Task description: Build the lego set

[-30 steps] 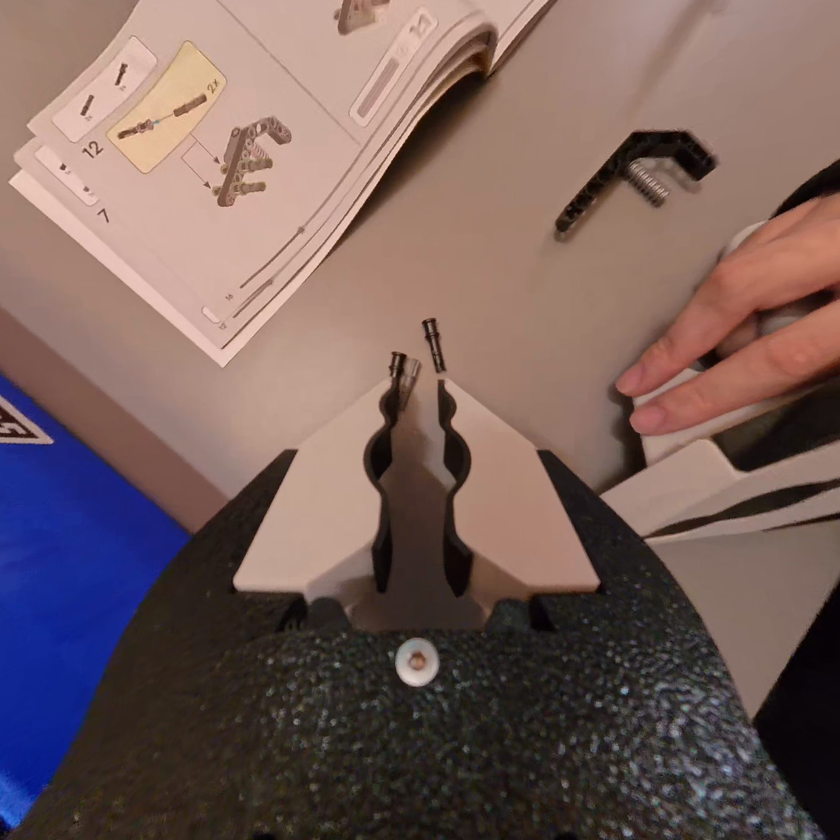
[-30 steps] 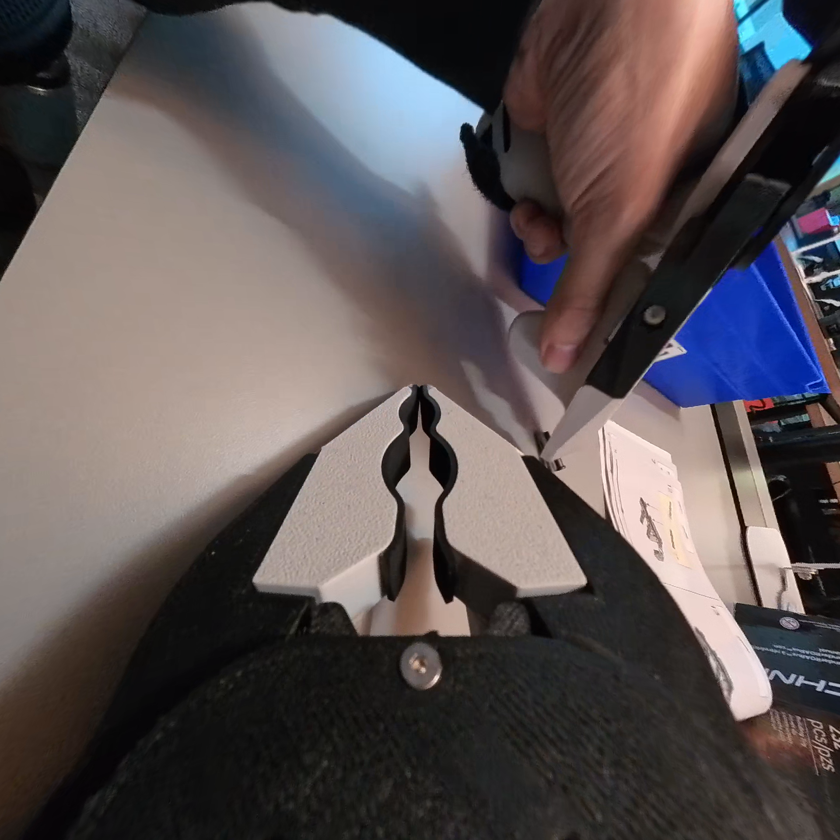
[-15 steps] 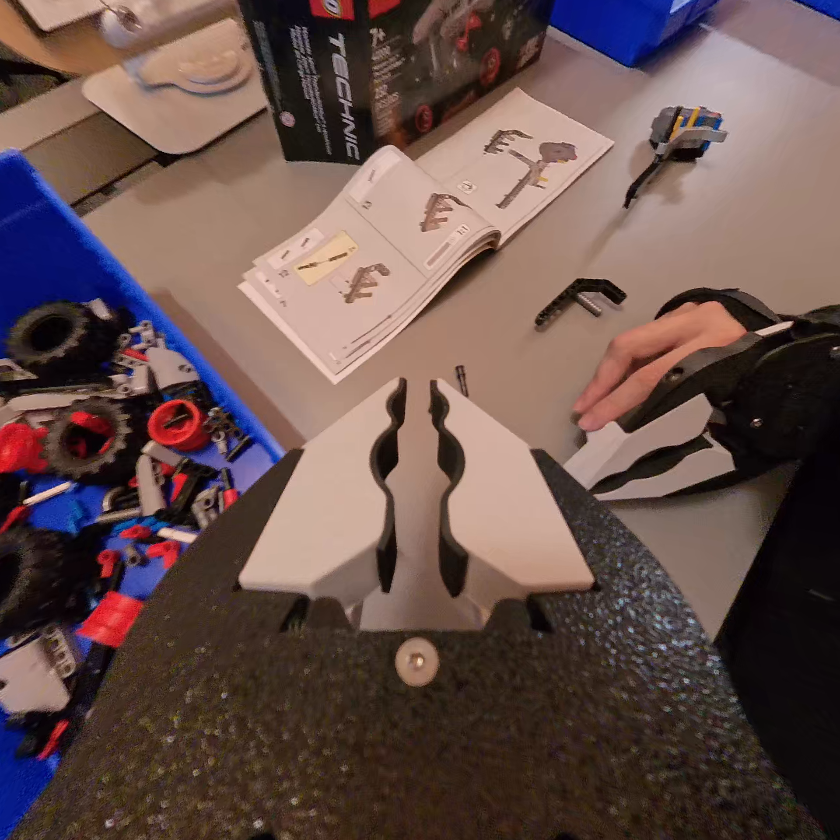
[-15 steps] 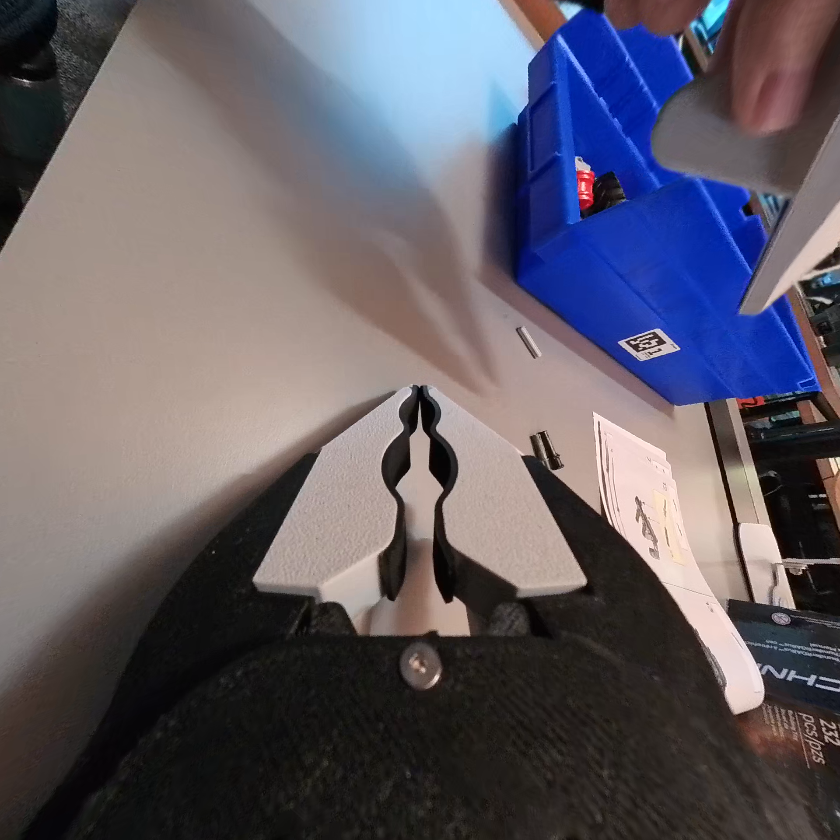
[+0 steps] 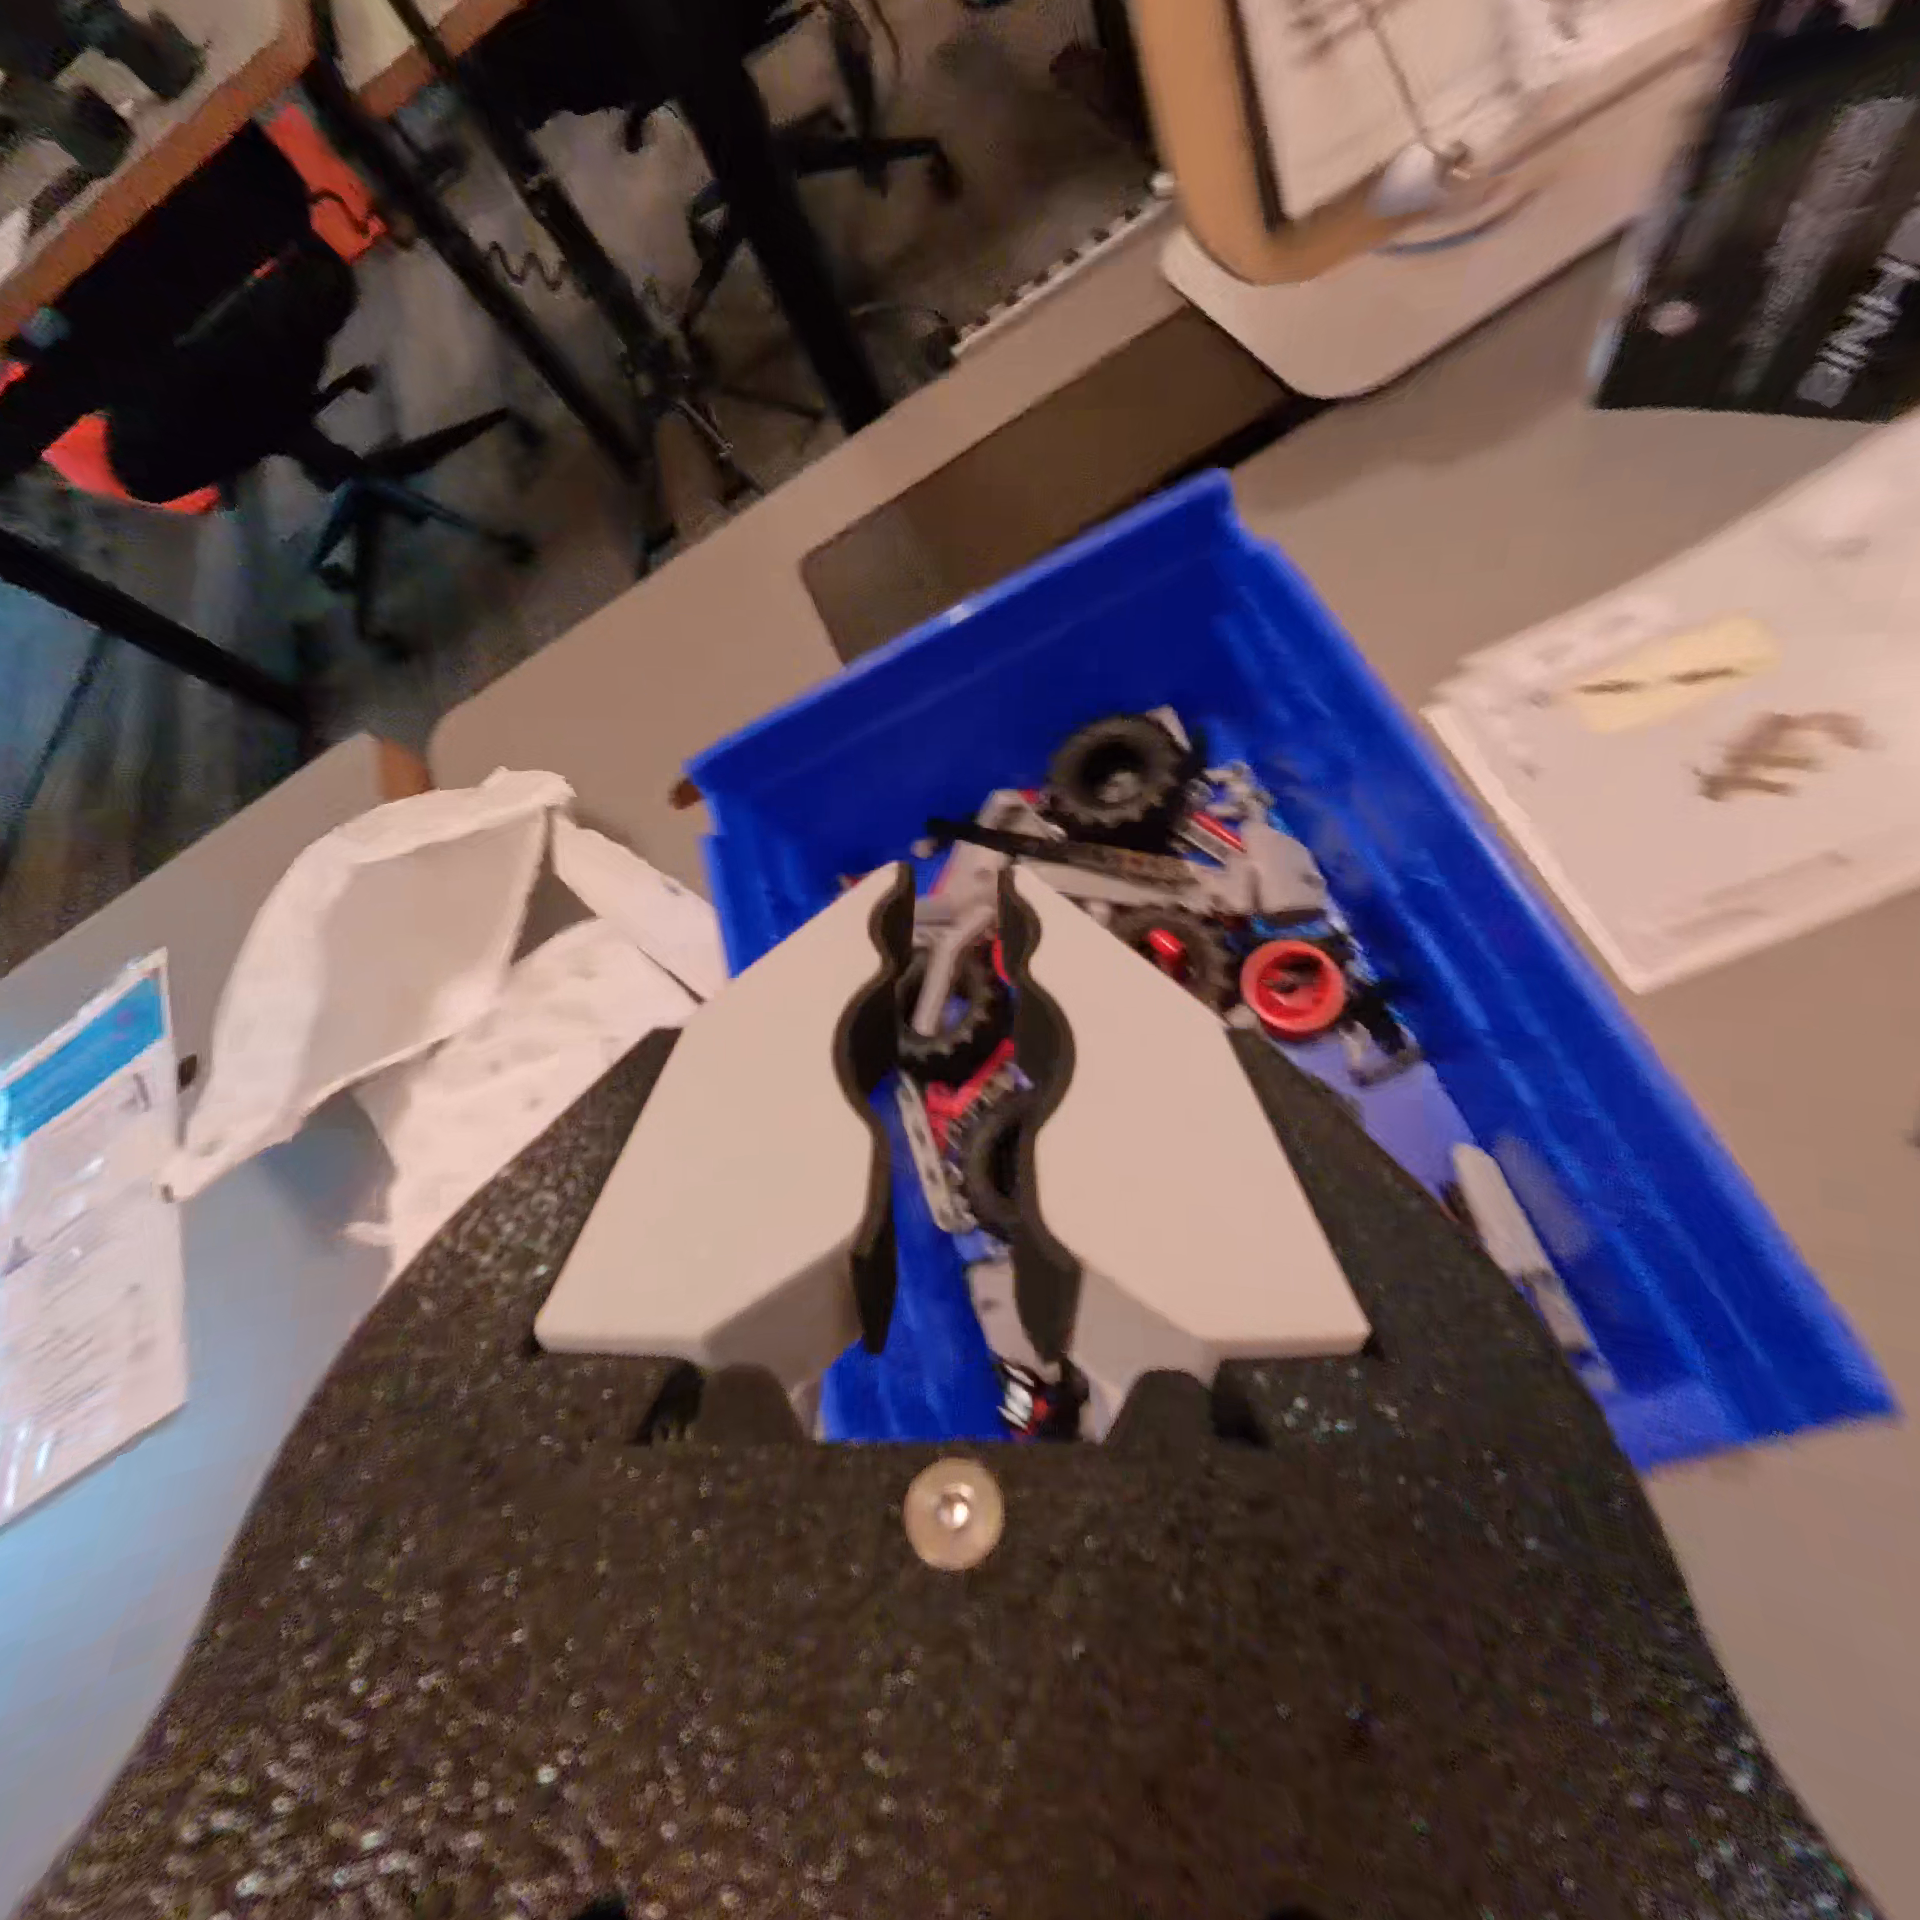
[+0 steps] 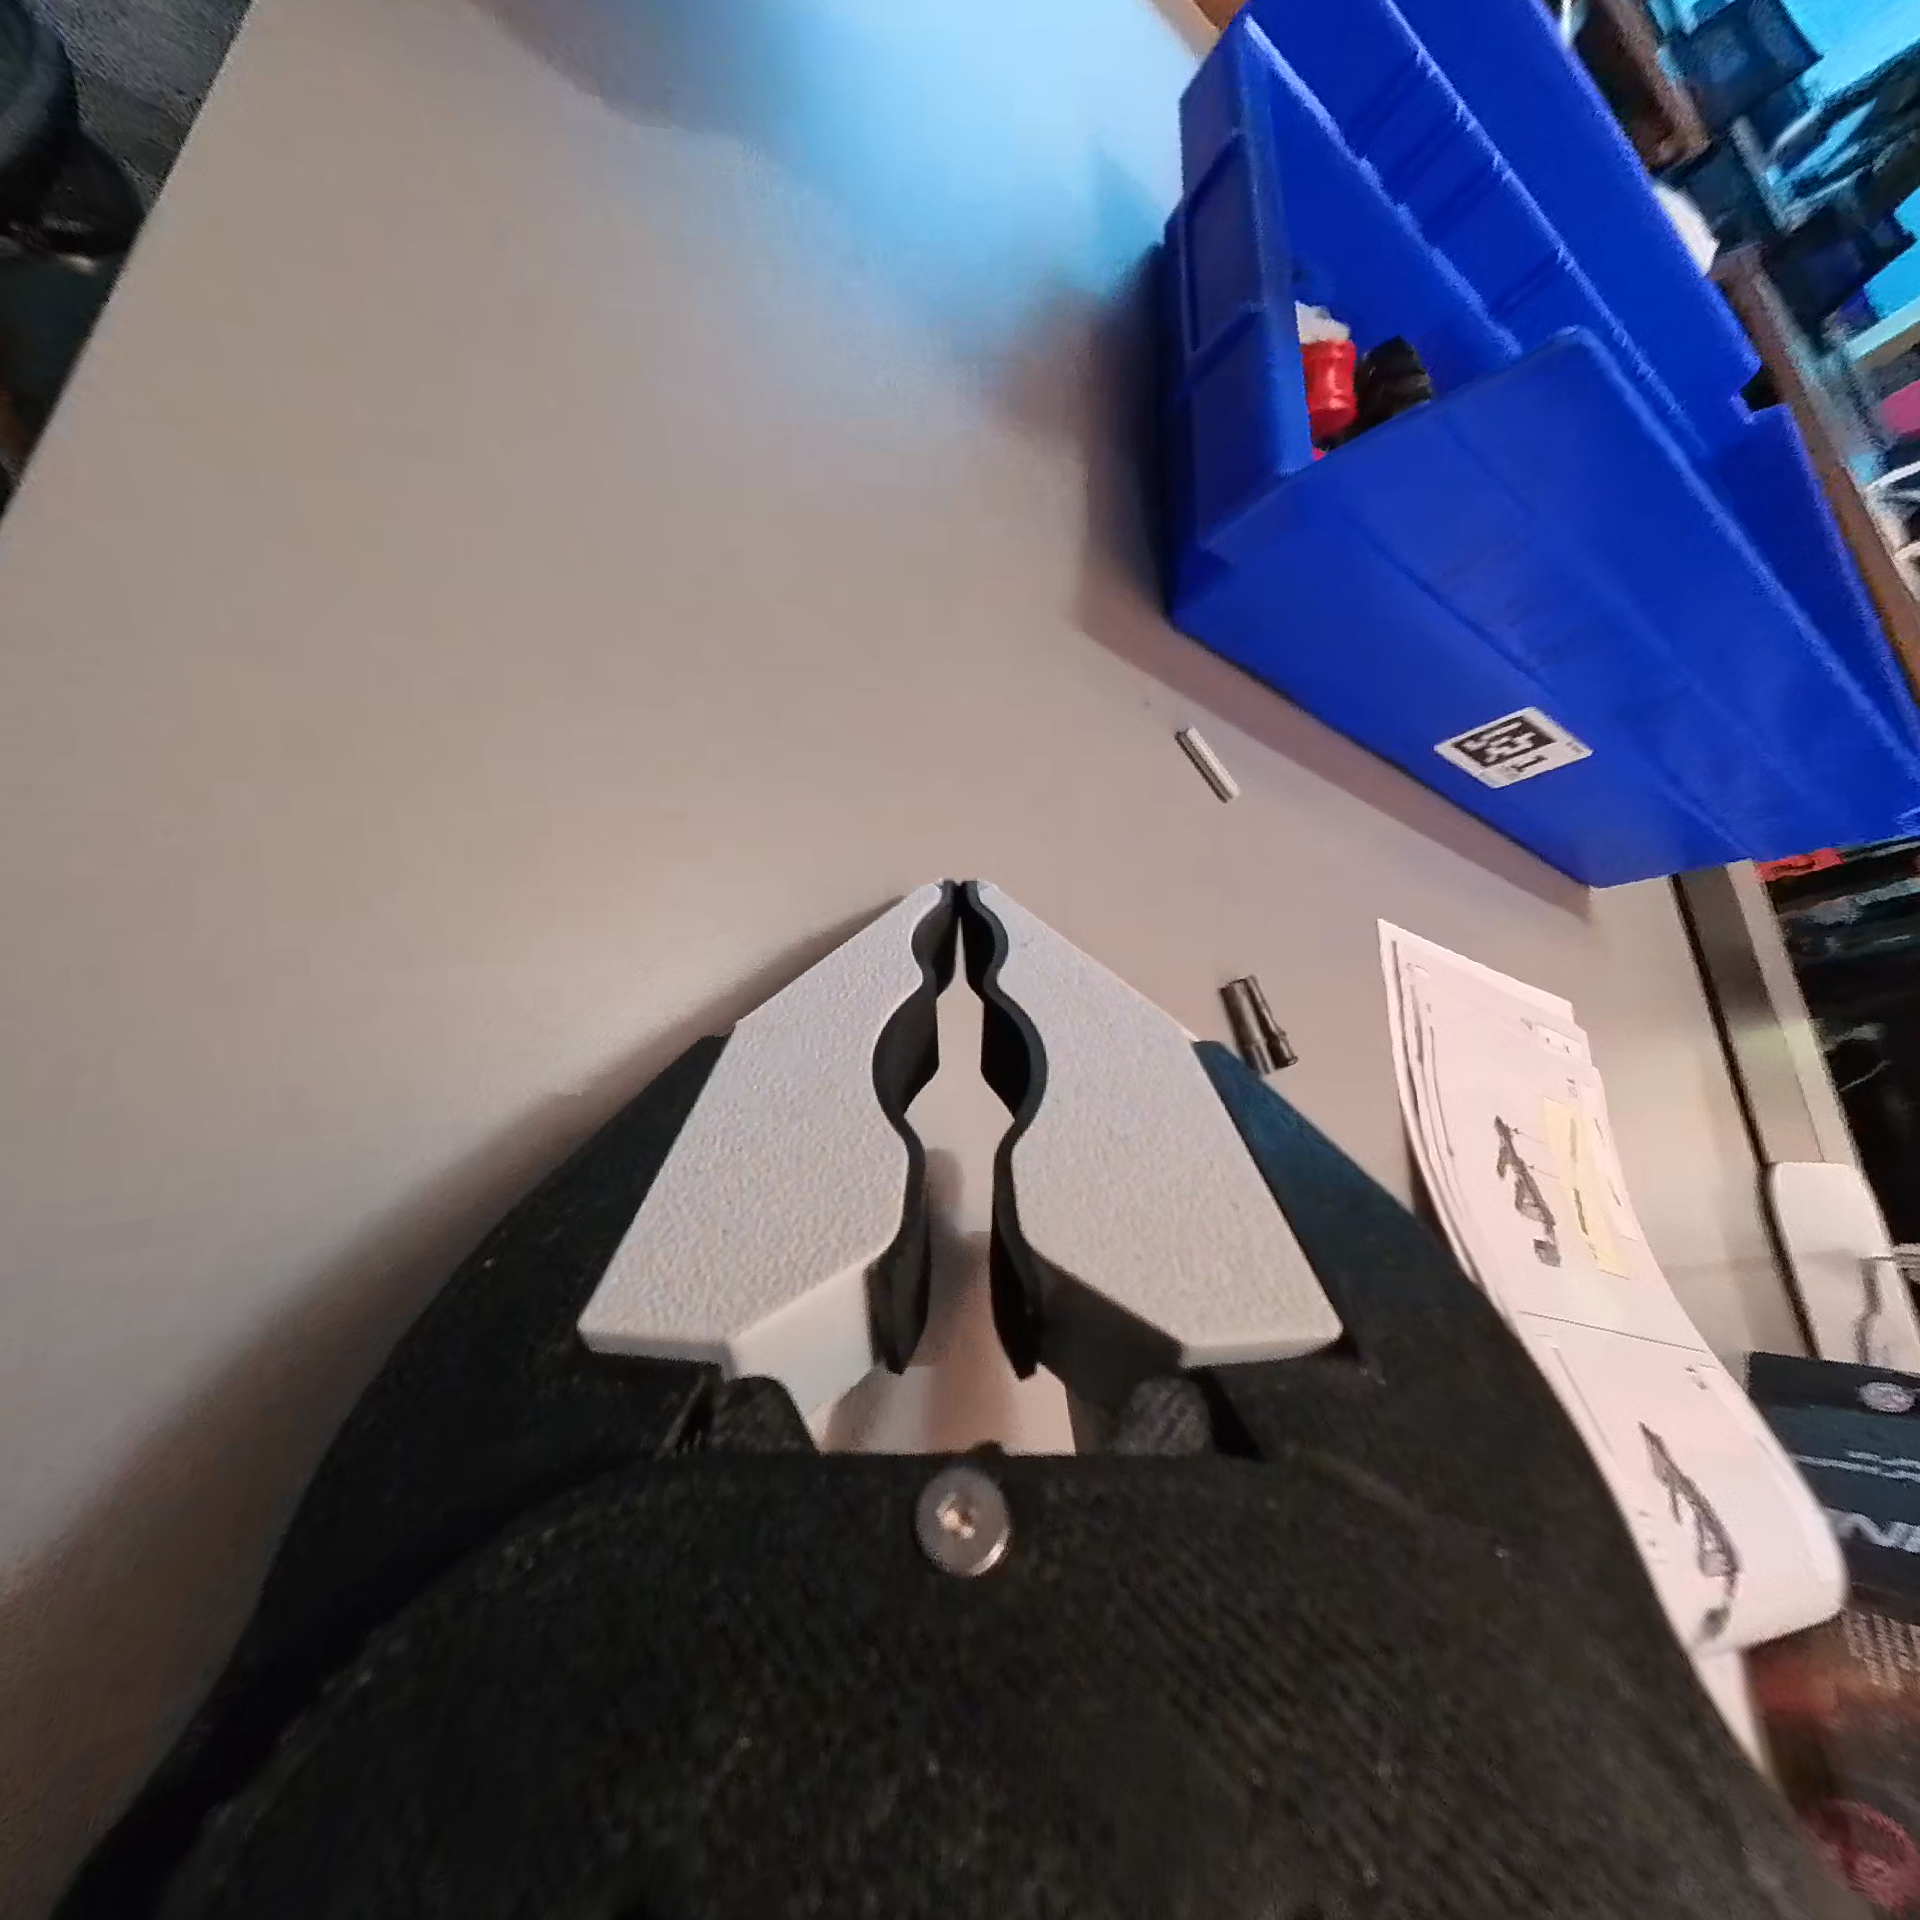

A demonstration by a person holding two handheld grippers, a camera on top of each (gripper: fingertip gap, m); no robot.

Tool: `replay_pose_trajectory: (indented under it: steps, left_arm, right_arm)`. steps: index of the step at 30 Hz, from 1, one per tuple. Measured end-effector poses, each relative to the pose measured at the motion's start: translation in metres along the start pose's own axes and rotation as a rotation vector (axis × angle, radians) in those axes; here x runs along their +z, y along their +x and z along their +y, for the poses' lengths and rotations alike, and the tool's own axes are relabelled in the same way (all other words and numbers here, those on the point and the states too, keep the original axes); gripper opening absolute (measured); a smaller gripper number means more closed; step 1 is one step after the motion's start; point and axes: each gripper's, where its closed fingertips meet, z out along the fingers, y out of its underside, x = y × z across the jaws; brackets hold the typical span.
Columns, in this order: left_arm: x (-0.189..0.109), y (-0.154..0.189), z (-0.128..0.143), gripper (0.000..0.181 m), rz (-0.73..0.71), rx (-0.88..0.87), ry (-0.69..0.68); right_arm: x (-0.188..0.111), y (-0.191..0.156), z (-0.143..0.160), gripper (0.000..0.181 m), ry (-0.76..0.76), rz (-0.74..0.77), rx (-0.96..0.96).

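Note:
My left gripper (image 5: 954, 878) is open and empty, held above the blue bin (image 5: 1507, 987) of loose Lego parts. In the bin I see black tyres (image 5: 1117, 764), a red wheel hub (image 5: 1288, 987) and grey beams. My right gripper (image 6: 956, 888) is shut on nothing and rests low on the grey table (image 6: 520, 623). A small black pin (image 6: 1257, 1023) lies just right of its fingers, and a short grey pin (image 6: 1208, 764) lies farther off, near the blue bin (image 6: 1558, 582). The open instruction booklet (image 5: 1714, 779) lies right of the bin; it also shows in the right wrist view (image 6: 1538, 1195).
A crumpled white paper bag (image 5: 416, 935) and a printed plastic bag (image 5: 73, 1143) lie left of the bin. The dark set box (image 5: 1787, 208) stands at the far right. Chairs and desk legs stand beyond the table's far edge. My hands' fingertips stand some 35 centimeters from each other. My left tips are about 30 centimeters from the small black pin (image 6: 1257, 1023), my right tips only 9 centimeters.
My left gripper rose from the pins on the table and swung left over the blue bin. The right gripper stayed put, still shut. The left gripper and hand have left the right wrist view.

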Motion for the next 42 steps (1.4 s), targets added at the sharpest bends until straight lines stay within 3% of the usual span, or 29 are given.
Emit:
replay_pose_trajectory:
  steps: [4,8,14,18,22,25,29,31,36,39,42]
  left_arm:
    - [0.035,-0.03,-0.019,0.028,0.033,-0.073,0.002]
    - [0.072,-0.032,-0.028,0.036,0.114,-0.166,0.031]
    - [0.121,-0.031,0.014,0.042,0.121,-0.151,-0.135]
    - [0.119,-0.047,0.031,0.036,0.072,-0.174,-0.155]
    - [0.129,-0.032,0.063,0.028,0.127,-0.122,-0.317]
    - [0.141,-0.021,0.074,0.025,0.093,0.004,-0.41]
    - [0.159,-0.041,0.079,0.013,-0.1,0.281,-0.524]
    - [0.169,-0.054,0.088,0.0,-0.157,0.316,-0.604]
    - [0.177,-0.057,0.107,0.0,-0.174,0.396,-0.733]
    - [0.163,-0.04,0.116,0.0,-0.023,0.421,-0.761]
    - [0.142,-0.022,0.116,0.0,0.16,0.308,-0.738]
  right_arm:
    - [0.003,0.0,0.002,0.0,-0.013,-0.084,0.099]
    - [0.006,0.002,0.002,0.0,-0.015,-0.123,0.134]
    - [0.018,0.01,0.0,0.0,-0.011,-0.137,0.134]
    - [0.023,0.012,-0.002,0.0,-0.009,-0.167,0.151]
    - [0.024,0.011,-0.002,0.0,-0.005,-0.204,0.167]
    - [0.024,0.011,-0.003,0.0,-0.002,-0.211,0.162]
    - [0.024,0.011,-0.003,0.0,0.0,-0.206,0.154]
    - [0.023,0.011,-0.003,0.0,0.0,-0.204,0.152]
    - [0.023,0.011,-0.003,0.0,0.002,-0.197,0.145]
    - [0.023,0.011,-0.004,0.0,0.005,-0.183,0.129]
    - [0.022,0.011,-0.004,0.0,0.007,-0.17,0.115]
